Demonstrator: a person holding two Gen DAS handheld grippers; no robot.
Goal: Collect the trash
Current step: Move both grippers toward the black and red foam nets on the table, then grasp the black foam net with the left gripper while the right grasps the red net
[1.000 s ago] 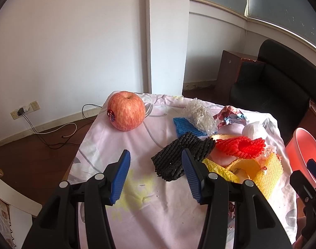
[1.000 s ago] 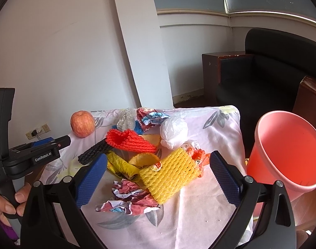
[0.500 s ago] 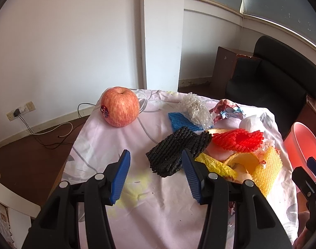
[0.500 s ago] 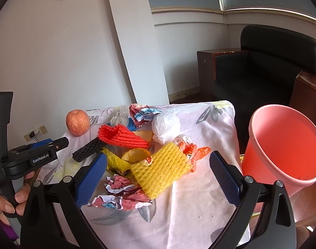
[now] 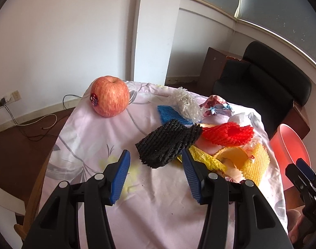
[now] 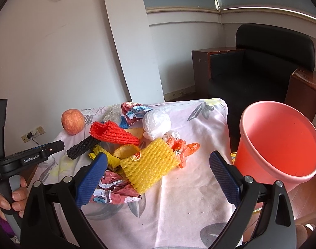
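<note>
A pile of trash lies on a table with a pink floral cloth point(image 5: 158, 203): a black foam net point(image 5: 168, 143), a red foam net point(image 5: 228, 134), a yellow foam net point(image 6: 151, 164), a blue net point(image 5: 170, 115), a white plastic ball point(image 6: 156, 122) and crumpled wrappers point(image 6: 114, 191). My left gripper point(image 5: 155, 178) is open and empty, just short of the black net. My right gripper point(image 6: 158, 178) is open wide and empty, near the yellow net. A pink bucket point(image 6: 280, 145) stands at the table's right.
A red apple point(image 5: 109, 98) sits at the far left corner of the table. A black armchair point(image 6: 267, 62) and a dark wooden side table point(image 5: 216, 66) stand behind. Cables lie on the floor at left.
Both grippers have drifted a little closer to the pile; the trash sits slightly nearer in both views. Both jaws stay open. Nothing was picked up.
</note>
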